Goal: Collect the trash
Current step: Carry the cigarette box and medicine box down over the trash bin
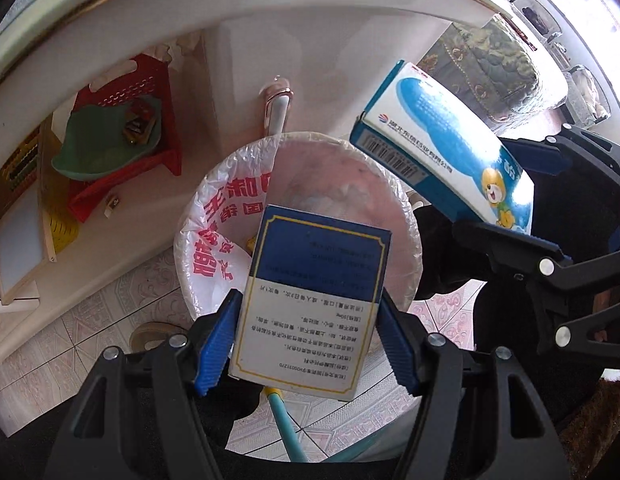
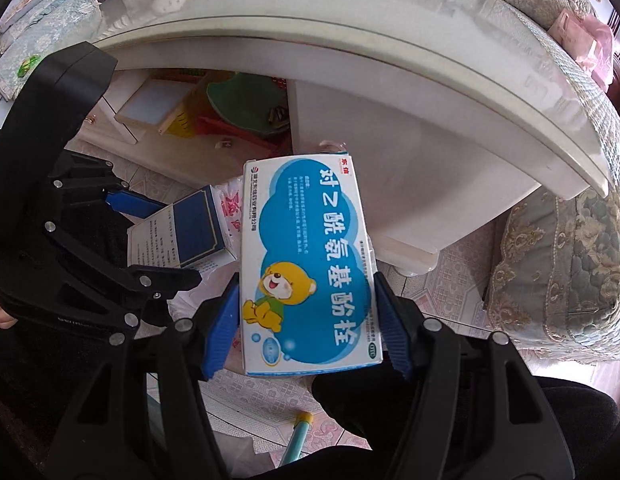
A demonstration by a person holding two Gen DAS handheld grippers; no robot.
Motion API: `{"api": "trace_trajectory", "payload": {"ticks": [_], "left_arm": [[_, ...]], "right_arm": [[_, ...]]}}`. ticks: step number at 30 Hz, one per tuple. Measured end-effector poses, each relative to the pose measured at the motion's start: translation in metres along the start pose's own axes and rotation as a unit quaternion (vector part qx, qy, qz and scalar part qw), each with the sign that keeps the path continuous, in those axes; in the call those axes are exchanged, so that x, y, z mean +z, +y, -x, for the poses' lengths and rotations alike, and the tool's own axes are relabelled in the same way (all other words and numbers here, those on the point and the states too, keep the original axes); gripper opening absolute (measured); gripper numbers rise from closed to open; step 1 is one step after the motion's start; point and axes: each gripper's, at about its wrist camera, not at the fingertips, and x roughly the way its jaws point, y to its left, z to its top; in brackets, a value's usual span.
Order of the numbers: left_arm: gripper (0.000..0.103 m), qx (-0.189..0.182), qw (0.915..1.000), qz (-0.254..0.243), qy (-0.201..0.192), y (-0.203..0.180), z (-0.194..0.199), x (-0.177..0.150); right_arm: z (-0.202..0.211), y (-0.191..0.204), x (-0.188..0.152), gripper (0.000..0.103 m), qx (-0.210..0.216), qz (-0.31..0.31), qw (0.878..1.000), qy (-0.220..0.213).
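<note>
Left gripper (image 1: 308, 336) grasps a navy-and-white box (image 1: 310, 300) over the bag-lined bin (image 1: 405, 216), frame centre; right gripper (image 2: 306, 320) clamps the bear-printed box (image 2: 310, 264), its front seen only from the right wrist

Both wrist cams look down, close; share bin (image 1: 298, 184), both boxes.

A white counter (image 1: 238, 20) with a glass top curves across the upper part of both views. On its lower shelf sits a red plastic basket (image 1: 150, 80) holding a green dish (image 1: 98, 140) with small dark items inside. Beside the basket leans a wood-framed whiteboard (image 1: 18, 240) next to a yellow abacus (image 1: 62, 224). The floor (image 1: 122, 300) is patterned pink-and-white tile. A teal stick with a yellow band (image 2: 300, 430) lies on it. A quilted floral sofa cover (image 2: 561, 264) fills the right side.
</note>
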Motion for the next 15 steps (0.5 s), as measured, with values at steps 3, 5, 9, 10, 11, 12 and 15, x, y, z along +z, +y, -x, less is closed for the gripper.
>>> {"api": "trace_trajectory", "payload": {"ticks": [3,5,9,10,11,12,15], "left_arm": [[0.065,0.001,0.9999,0.004,0.014,0.004,-0.011,0.001],[0.065,-0.004,0.9997,0.008,0.023,0.007,-0.017,0.001],[0.065,-0.005,0.9990,0.017,0.041,0.012,-0.031,0.003],[0.065,-0.003,0.9989,0.019,0.043,0.013,-0.033,0.004],[0.065,-0.004,0.9988,0.020,0.044,0.013,-0.035,0.005],[0.065,-0.005,0.9988,0.021,0.045,0.013,-0.036,0.006],[0.065,-0.002,0.9985,0.023,0.049,0.015,-0.043,0.009]], "right_arm": [[-0.013,-0.003,0.001,0.062,0.005,-0.008,1.000,0.014],[-0.021,-0.005,0.002,0.062,0.009,-0.014,1.000,0.022],[-0.035,-0.004,0.001,0.062,0.015,-0.026,0.999,0.035],[-0.039,-0.004,0.001,0.062,0.017,-0.028,0.999,0.039],[-0.042,-0.004,-0.001,0.062,0.019,-0.030,0.998,0.042],[-0.045,-0.004,-0.001,0.062,0.019,-0.032,0.998,0.045],[-0.050,-0.006,-0.002,0.062,0.019,-0.035,0.998,0.052]]}}
